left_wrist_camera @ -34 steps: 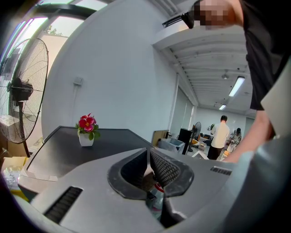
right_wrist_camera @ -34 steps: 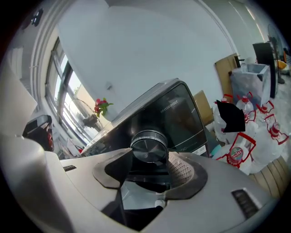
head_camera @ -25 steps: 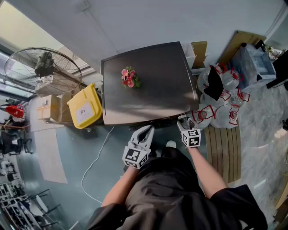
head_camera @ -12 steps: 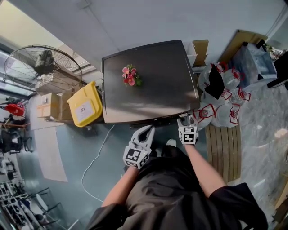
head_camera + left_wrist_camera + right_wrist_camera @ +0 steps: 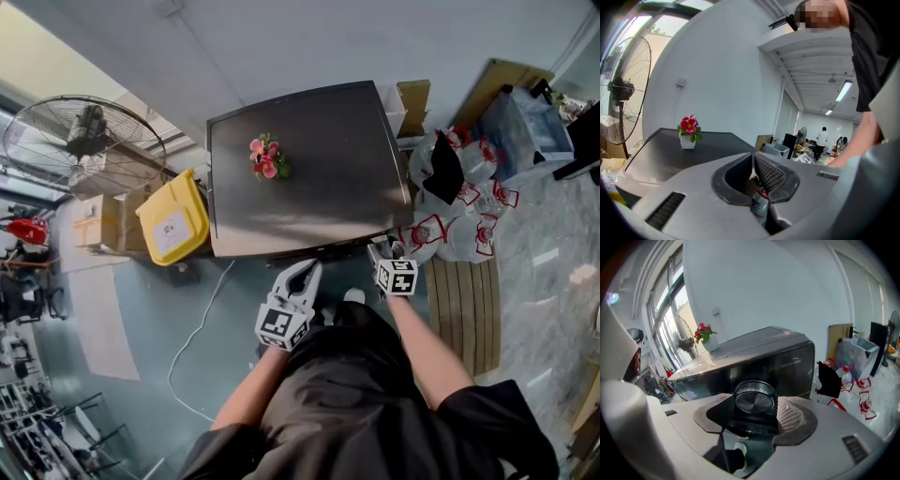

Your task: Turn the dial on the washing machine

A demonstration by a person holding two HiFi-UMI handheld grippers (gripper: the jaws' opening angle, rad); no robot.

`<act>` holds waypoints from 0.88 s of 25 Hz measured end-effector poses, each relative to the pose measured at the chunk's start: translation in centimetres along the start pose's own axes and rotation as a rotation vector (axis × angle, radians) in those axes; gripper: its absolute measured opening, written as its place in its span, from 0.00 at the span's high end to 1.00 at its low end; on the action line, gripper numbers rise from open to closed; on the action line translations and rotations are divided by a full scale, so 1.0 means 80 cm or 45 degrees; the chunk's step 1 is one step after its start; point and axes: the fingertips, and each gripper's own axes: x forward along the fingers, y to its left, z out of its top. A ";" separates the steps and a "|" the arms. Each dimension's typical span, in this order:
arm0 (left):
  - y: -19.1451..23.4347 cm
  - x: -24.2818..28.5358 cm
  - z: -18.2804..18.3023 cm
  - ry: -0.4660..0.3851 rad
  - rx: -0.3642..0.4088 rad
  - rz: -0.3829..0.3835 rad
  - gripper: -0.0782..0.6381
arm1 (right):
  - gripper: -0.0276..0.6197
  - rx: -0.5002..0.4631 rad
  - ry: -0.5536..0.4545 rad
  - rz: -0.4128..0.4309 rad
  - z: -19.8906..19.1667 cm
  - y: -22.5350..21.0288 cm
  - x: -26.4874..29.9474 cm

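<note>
The person stands square to the front of the washer (image 5: 328, 192), leaning over it, so both arms reach the panel without stretching. The dial (image 5: 754, 398) sits on the dark front panel, just under the lid's edge and towards the right-hand end. That would be why the right gripper (image 5: 754, 406) is doing the work. Its jaws are closed in to the dial's width, one on each side of the rim, and it points straight at the face. From there a roll of the wrist ought to turn the knob without prying it sideways. I'd judge the grip made and the turn itself either in hand or about to be.

The left gripper (image 5: 753, 157) hangs lower and clear of the panel, with its jaws drawn together on nothing. It has no job here, and holding it in by the body keeps it out of the way. A small pot of flowers (image 5: 266, 159) stands well back on the lid, far from any of this.
</note>
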 end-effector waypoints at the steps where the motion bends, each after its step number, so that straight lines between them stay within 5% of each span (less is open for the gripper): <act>1: 0.000 0.001 -0.001 0.002 -0.004 0.002 0.87 | 0.57 0.038 -0.008 0.022 0.000 -0.002 0.000; 5: 0.001 0.002 -0.001 0.009 -0.012 -0.001 0.87 | 0.57 0.211 -0.033 0.115 0.000 -0.005 0.001; 9: -0.002 0.004 0.002 0.004 -0.003 -0.009 0.87 | 0.57 0.224 -0.031 0.142 -0.002 -0.006 0.003; 22: 0.010 0.002 0.001 0.011 0.005 0.030 0.87 | 0.56 -0.119 -0.027 0.013 0.000 0.006 -0.003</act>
